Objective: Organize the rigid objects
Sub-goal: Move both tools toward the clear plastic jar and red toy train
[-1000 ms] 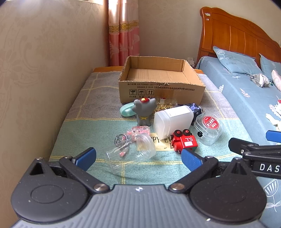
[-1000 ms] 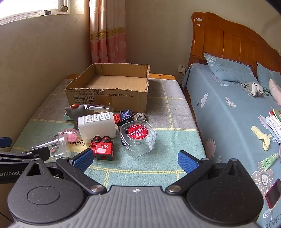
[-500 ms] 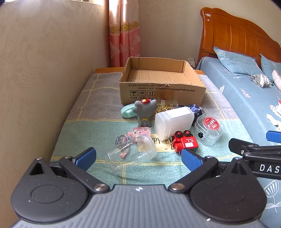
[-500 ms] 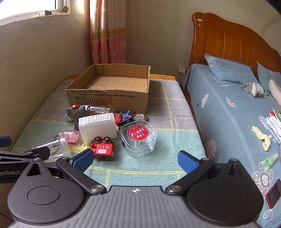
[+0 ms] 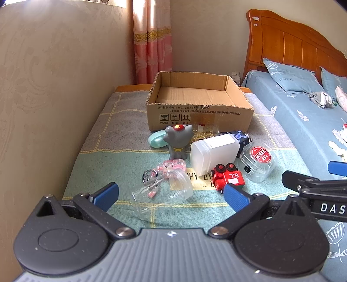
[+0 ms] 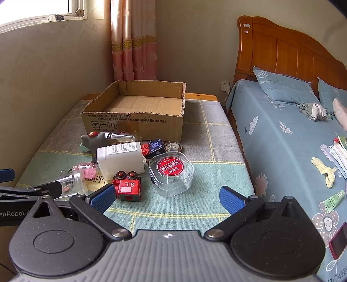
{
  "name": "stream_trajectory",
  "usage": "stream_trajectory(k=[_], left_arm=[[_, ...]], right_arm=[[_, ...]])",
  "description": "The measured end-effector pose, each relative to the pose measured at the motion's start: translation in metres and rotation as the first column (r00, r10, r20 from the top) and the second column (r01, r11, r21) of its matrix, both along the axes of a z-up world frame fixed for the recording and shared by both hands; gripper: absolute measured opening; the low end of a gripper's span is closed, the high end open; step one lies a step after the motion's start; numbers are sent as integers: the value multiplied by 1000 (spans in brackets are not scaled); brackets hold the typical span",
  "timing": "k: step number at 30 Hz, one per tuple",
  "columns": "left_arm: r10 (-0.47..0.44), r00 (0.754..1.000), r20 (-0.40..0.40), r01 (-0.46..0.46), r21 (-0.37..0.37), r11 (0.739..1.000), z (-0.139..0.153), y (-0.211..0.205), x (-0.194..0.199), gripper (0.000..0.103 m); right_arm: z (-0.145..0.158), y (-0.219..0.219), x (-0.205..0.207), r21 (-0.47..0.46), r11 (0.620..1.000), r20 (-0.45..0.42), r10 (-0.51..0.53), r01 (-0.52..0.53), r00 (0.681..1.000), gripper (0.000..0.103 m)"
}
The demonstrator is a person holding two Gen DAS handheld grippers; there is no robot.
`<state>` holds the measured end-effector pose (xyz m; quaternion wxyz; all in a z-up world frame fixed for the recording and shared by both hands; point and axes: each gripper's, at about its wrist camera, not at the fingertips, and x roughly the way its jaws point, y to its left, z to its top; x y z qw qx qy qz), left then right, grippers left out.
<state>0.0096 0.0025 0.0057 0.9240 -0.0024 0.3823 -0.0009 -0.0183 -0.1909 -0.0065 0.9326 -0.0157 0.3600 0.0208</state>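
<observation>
On the blanket-covered bench [image 5: 121, 160] the toys sat bunched before the empty cardboard box [image 5: 199, 110] (probably their home), both tongs [image 5: 171, 195] [image 6: 168, 198] wide open, holding nothing.

free: cardboard box [image 5: 196, 98] interior, open top | blocked: toy clutter [image 5: 201, 156] crowds its near wall

Beige patterned walls [image 6: 54, 71] close in a small bedroom. At eleven o'clock in the right wrist view, daylight comes through a window [image 6: 34, 8] above a sill, with a pink curtain [image 6: 133, 41] hanging in the corner at twelve. A table [image 6: 216, 130] under a checked grey-green cloth stands against the wall. At two o'clock, a wooden headboard [image 6: 282, 52] rises behind a bed [image 6: 282, 151] with blue flowered bedding and a pillow [image 6: 284, 89].
</observation>
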Motion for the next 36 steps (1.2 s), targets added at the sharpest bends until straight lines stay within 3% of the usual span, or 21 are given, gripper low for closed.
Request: stream_trajectory(k=[8, 18, 28, 36], left_arm=[[-24, 1000, 14, 24, -14, 1000, -1, 2, 3, 102], [-83, 996, 20, 82, 29, 996, -19, 14, 18, 102], [-114, 990, -79, 116, 16, 993, -64, 31, 45, 102], [-107, 987, -123, 110, 20, 994, -78, 50, 45, 102]], right_arm=[[0, -1, 5, 10, 999, 36, 35, -35, 999, 103], [-2, -8, 9, 37, 994, 124, 97, -102, 988, 103], [-30, -14, 24, 25, 995, 58, 94, -95, 994, 103], [-46, -21, 35, 11, 995, 15, 103, -104, 995, 103]])
